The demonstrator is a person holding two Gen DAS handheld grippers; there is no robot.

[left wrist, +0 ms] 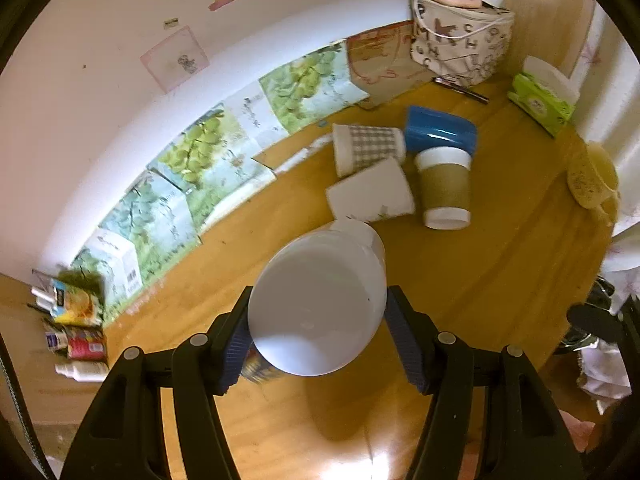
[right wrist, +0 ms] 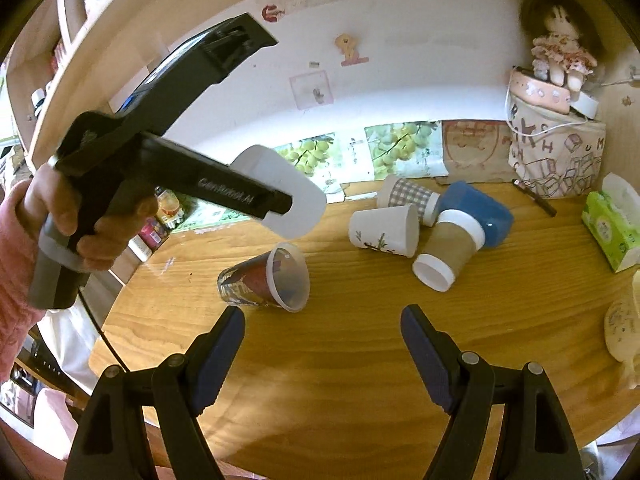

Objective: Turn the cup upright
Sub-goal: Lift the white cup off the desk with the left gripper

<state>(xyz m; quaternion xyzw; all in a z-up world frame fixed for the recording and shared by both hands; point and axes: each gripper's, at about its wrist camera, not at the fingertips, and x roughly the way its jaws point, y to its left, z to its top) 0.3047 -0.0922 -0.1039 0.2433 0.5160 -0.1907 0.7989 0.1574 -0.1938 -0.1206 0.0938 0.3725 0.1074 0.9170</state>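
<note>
Clearance first: the wooden table shows a broad bare stretch along its near edge, in front of the right gripper, whose jaws stand spread with nothing between them. The left gripper pinches a white cup by its sides and holds it in the air above the table's left part; in the left wrist view the cup's flat pale end faces the lens. From the right wrist view the same cup hangs beyond the gripper's black body, tilted, well clear of the wood.

A printed cup lies on its side below it, mouth toward the right, near the table's left edge. Toward the far edge four more cups lie toppled in a tight cluster, touching or nearly so: a checked cup, a white cup with a sprig, a brown-sleeved cup and a blue cup. A green tissue box sits at the right edge, a lettered bag in the far right corner.

Obstructions: the left gripper's body covers part of the held cup (its rim cannot be fully traced). The printed cup is almost wholly hidden beneath the held cup in the left wrist view. A pale object at the right edge is cut off by the frame and cannot be identified.
</note>
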